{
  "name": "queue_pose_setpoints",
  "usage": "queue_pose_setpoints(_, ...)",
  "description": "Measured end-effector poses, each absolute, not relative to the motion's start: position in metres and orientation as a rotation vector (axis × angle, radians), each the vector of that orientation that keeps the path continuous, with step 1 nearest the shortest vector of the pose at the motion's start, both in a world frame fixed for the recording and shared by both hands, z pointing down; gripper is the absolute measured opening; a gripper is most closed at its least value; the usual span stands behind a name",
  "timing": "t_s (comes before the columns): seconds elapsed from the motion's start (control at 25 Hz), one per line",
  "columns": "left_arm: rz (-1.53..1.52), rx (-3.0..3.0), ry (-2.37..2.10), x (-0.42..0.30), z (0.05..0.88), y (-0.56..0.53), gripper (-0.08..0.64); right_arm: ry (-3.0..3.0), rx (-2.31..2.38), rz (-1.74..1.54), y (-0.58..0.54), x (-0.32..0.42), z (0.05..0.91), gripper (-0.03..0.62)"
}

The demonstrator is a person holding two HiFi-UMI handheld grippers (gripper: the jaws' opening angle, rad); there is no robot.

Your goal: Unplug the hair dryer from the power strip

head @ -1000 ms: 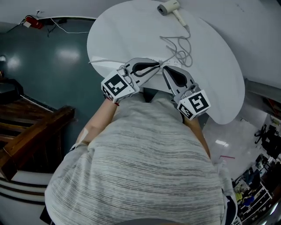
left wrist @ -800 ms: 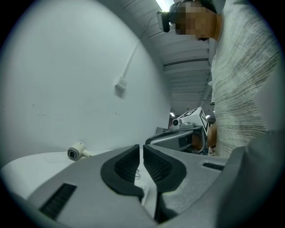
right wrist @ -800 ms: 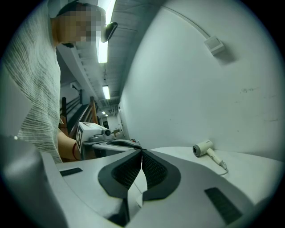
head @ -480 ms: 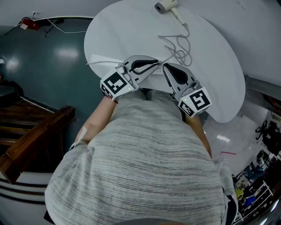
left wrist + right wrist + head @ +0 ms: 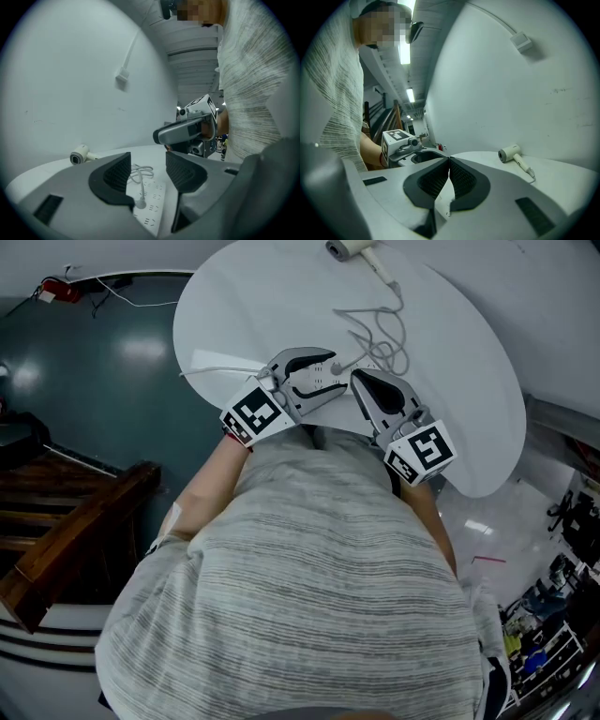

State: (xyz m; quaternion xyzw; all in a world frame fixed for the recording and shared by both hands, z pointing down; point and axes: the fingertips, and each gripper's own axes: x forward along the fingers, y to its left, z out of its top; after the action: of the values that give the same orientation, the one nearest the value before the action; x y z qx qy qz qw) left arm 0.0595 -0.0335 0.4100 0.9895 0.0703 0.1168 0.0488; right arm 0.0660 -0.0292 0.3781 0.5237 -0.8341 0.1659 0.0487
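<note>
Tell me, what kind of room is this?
Probably a workshop or lab: a white round table, a shiny teal floor, wooden stairs and cluttered shelves.

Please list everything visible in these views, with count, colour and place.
table: one, white, round, in front of the person.
hair dryer: one, white, far edge of the table.
cord: one, white, looped between hair dryer and power strip.
power strip: one, white, on the table under the left gripper.
plug: one, white, standing in the power strip.
stairs: one flight, brown wood, left of the table.
red object: one, floor far left, too small to name.
left gripper: one, grey, jaws apart and just been opening, plug low in the gap, unpressed.
right gripper: one, grey, jaws shut, empty.
shirt: one, grey striped, the person's.
</note>
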Motion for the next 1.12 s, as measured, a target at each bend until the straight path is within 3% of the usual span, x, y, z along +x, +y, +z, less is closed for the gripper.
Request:
queue_pose_setpoints(0.08,0.42,3.041,0.247,0.063,0.42,-0.03,0.272,-2.539,1.594,0.511,-0.028,0.067,0.38,0.026)
queue_pose_setpoints(0.28,0.581,3.065,0.321,0.069,0.447,-0.022,0.347,-2.529,1.595,0.526,-0.024,0.068,0.383,0.026)
queue_pose_setpoints(0.6,0.774,3.072,0.373,0.078,0.486,-0.02,0.373,-2.505,1.615,0.548,-0.018,0.07,0.387,0.026)
queue_pose_setpoints(0.84,0.99,3.028,0.465,0.079,0.529,-0.01,0.446,-2.477,1.631,0.555,-0.014,0.076,0.39,0.026)
queue_pose_setpoints(1.12,1.118,2.993,0.466,0.082,0.557,-0.011,0.449,-2.458,1.639,0.575,-0.011,0.079,0.393,0.026)
